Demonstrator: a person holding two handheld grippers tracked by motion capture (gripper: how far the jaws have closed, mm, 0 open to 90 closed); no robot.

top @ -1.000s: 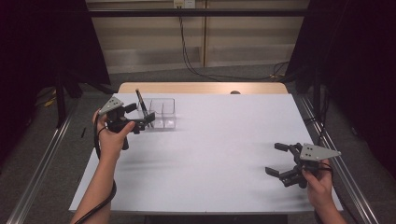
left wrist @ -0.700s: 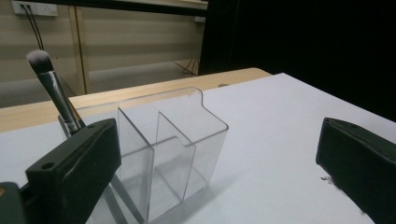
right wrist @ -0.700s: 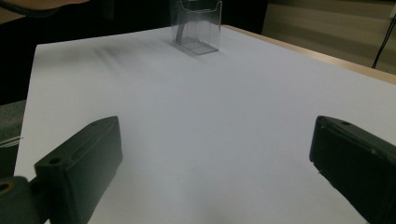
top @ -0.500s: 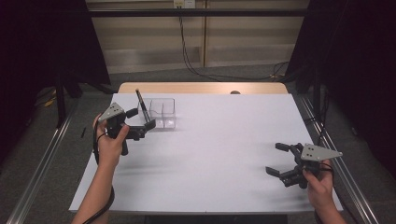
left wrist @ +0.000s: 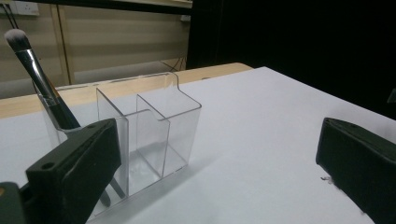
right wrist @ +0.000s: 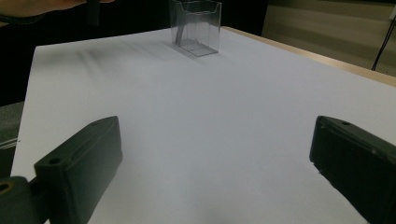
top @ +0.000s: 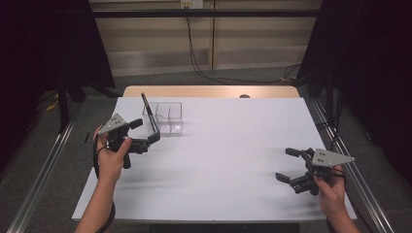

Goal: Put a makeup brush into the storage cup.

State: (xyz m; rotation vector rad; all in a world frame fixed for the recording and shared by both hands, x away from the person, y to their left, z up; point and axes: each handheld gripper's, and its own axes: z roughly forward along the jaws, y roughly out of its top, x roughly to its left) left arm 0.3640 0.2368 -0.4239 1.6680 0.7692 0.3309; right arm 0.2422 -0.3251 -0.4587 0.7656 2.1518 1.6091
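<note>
White table (top: 218, 160): makeup brush (top: 149, 112) was leaned bristles-up in clear organizer (top: 170, 118); left gripper (top: 144, 135) was spread, empty.

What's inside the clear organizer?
One makeup brush leans in an end compartment of the clear organizer, bristles up. The other compartments look empty. The brush's lower handle is partly covered by the left gripper fingers.
</note>
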